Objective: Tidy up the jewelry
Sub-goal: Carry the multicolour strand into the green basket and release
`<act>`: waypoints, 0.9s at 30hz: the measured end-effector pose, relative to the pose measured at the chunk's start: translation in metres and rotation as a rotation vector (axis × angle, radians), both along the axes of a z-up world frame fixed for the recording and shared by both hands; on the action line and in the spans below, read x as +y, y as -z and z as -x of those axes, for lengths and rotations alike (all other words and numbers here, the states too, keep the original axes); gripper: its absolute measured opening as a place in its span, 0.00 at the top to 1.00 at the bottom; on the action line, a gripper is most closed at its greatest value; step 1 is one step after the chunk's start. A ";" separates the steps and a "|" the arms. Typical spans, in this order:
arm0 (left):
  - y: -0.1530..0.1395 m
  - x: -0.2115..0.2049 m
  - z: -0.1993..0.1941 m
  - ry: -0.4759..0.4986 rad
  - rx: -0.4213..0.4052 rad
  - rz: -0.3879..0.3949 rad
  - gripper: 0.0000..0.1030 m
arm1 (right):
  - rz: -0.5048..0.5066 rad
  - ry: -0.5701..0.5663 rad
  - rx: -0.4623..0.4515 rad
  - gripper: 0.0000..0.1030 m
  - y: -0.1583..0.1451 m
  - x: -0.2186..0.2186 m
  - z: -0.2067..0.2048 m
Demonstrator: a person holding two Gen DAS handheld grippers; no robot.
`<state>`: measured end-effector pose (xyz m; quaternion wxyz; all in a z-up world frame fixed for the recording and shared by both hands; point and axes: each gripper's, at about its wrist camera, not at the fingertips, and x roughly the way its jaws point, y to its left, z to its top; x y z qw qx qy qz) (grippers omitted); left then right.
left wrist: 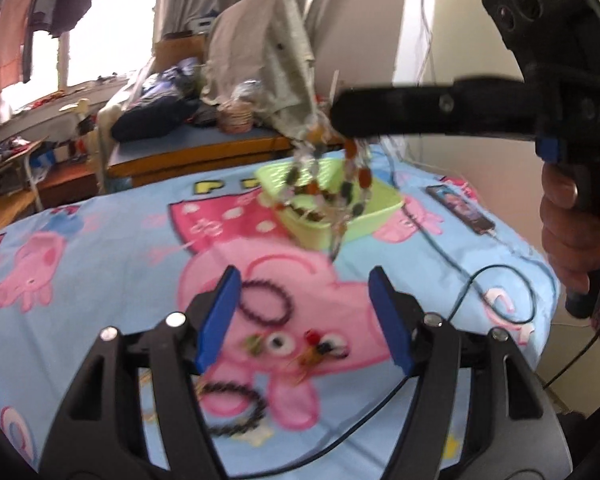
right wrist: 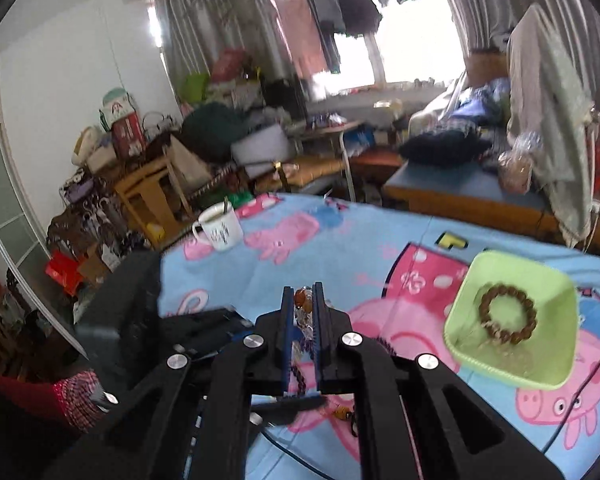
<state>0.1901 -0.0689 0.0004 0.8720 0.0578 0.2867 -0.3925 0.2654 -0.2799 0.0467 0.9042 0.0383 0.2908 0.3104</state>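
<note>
My right gripper is shut on a multicoloured bead necklace that dangles over the green tray. In the right wrist view the necklace sits pinched between the blue pads of the right gripper, and the green tray holds a brown bead bracelet. My left gripper is open and empty above the cartoon-pig sheet. Below it lie two dark bead bracelets and small loose jewelry pieces.
A phone with a charging cable lies right of the tray. A white mug stands at the bed's far left edge. A cluttered room with furniture and hanging clothes lies beyond the bed.
</note>
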 end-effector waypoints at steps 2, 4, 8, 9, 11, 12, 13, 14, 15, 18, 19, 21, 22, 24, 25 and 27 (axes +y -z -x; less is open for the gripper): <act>-0.005 -0.012 0.000 0.023 -0.010 0.013 0.38 | -0.027 0.009 -0.009 1.00 -0.006 -0.008 0.003; -0.007 -0.025 -0.006 0.034 -0.013 0.008 0.50 | -0.045 0.023 -0.027 1.00 -0.011 -0.016 0.006; -0.014 -0.040 -0.018 0.062 0.032 0.020 0.97 | -0.059 0.079 -0.055 1.00 -0.019 -0.040 0.005; -0.019 -0.042 -0.020 0.059 0.022 0.029 0.97 | -0.062 0.093 -0.058 1.00 -0.018 -0.046 0.004; -0.029 -0.051 -0.028 0.056 0.013 0.041 0.97 | -0.074 0.125 -0.057 1.00 -0.018 -0.060 0.001; -0.032 -0.054 -0.031 0.058 0.015 0.046 0.97 | -0.086 0.144 -0.052 1.00 -0.016 -0.069 -0.003; -0.035 -0.059 -0.036 0.059 0.018 0.049 0.97 | -0.095 0.161 -0.048 1.00 -0.014 -0.077 -0.006; -0.038 -0.067 -0.042 0.058 0.020 0.047 0.97 | -0.102 0.177 -0.046 1.00 -0.013 -0.084 -0.009; -0.039 -0.073 -0.047 0.055 0.022 0.042 0.97 | -0.113 0.199 -0.042 1.00 -0.010 -0.094 -0.014; -0.038 -0.098 -0.065 0.049 0.046 0.018 0.97 | -0.131 0.242 -0.019 1.00 0.003 -0.114 -0.025; -0.035 -0.107 -0.071 0.048 0.061 0.008 0.97 | -0.134 0.256 -0.006 1.00 0.008 -0.121 -0.030; -0.027 -0.124 -0.082 0.037 0.080 -0.026 0.97 | -0.143 0.283 0.029 1.00 0.023 -0.134 -0.040; -0.022 -0.130 -0.086 0.032 0.085 -0.043 0.97 | -0.151 0.295 0.049 1.00 0.031 -0.141 -0.044; -0.012 -0.142 -0.092 0.021 0.094 -0.077 0.97 | -0.168 0.320 0.088 1.00 0.049 -0.155 -0.054; -0.008 -0.145 -0.095 0.014 0.098 -0.090 0.97 | -0.172 0.330 0.104 1.00 0.056 -0.159 -0.059; 0.005 -0.155 -0.105 0.000 0.124 -0.126 0.97 | -0.167 0.365 0.130 1.00 0.073 -0.165 -0.066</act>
